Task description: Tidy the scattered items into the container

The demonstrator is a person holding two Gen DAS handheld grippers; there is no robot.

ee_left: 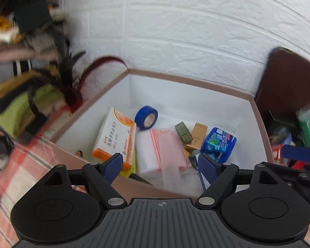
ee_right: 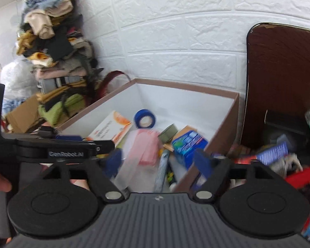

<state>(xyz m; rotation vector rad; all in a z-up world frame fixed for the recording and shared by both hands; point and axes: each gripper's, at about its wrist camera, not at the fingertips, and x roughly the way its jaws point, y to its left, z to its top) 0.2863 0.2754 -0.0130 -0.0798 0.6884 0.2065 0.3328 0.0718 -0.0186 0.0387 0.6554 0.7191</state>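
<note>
Claws: left claw (ee_left: 161, 166) and right claw (ee_right: 158, 162), both spread wide, holding nothing, poised over the container's (ee_left: 260, 124) near rim. Contents: medicine box (ee_left: 113, 136), zip bags (ee_left: 161, 150), blue tape roll (ee_left: 146, 117). Beyond, right: scattered items (ee_right: 279, 155) outside. Risk: reaching across snags the rim, judging by closeness.

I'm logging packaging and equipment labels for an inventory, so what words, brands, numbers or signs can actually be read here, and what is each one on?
"GenRobot.AI": white lettering on the side of the left gripper, seen in the right wrist view.
Orange and white medicine box: Chinese print, too blurred to read.
Blue pack: print too blurred.
Tan carton: small print, unreadable.
Green bottle: label too blurred.
Blue tape roll: no text visible.
</note>
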